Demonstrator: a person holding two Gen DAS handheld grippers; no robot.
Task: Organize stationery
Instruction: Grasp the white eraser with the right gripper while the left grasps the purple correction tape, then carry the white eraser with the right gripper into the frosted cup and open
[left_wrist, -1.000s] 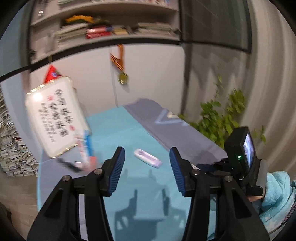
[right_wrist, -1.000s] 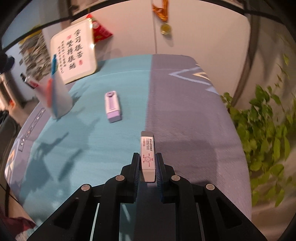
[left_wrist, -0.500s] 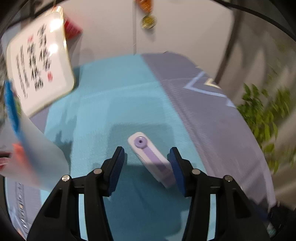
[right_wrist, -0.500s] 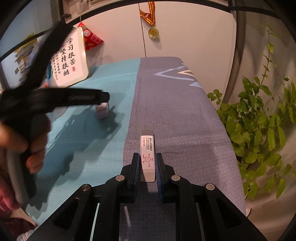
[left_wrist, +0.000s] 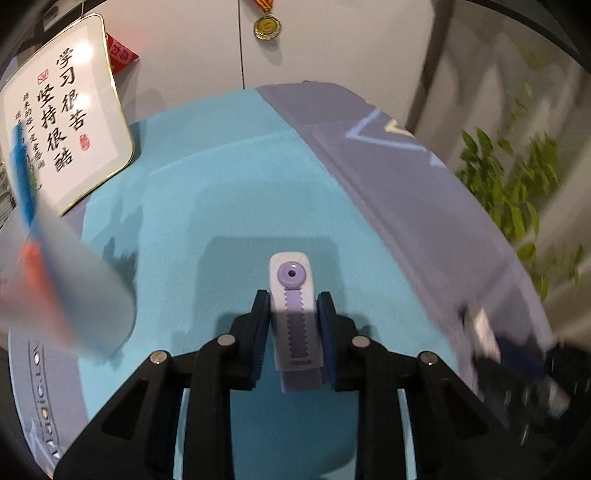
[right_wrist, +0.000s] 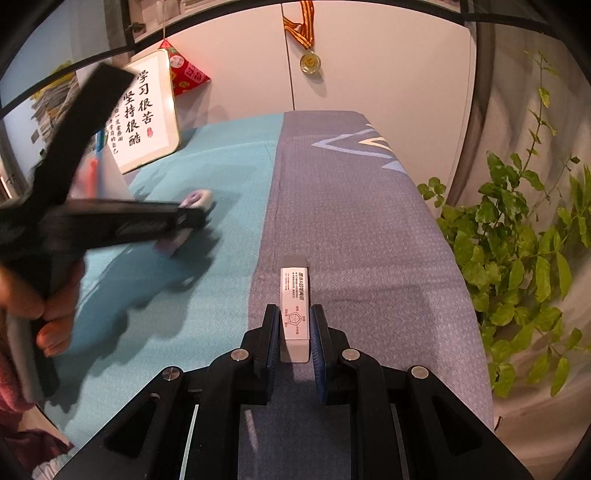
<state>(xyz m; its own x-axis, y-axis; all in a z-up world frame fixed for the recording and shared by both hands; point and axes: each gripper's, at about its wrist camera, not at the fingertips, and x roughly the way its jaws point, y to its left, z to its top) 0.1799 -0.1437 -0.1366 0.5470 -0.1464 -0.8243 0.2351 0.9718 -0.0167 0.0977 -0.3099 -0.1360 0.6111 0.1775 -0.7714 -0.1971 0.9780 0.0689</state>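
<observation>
L gripper (left_wrist: 291, 321) jaws just closed in, now clamped on white/purple correction tape (left_wrist: 294, 310), which lies on teal part of desk mat (left_wrist: 221, 206). R gripper (right_wrist: 294, 328) jaws together on white eraser (right_wrist: 294, 306), over grey part of mat. Blurry pen holder (left_wrist: 62, 288) w/ blue pen at L, near the tape. Farther back: framed calligraphy board (left_wrist: 62, 114) leaning on wall, medal (left_wrist: 267, 26) hanging, plant (right_wrist: 517, 240) off R edge.

Black angular left gripper (left_wrist: 293, 321) and right gripper (right_wrist: 293, 332), blue-padded fingers (left_wrist: 327, 332), silver screws; dark-red sleeve (right_wrist: 14, 417).
</observation>
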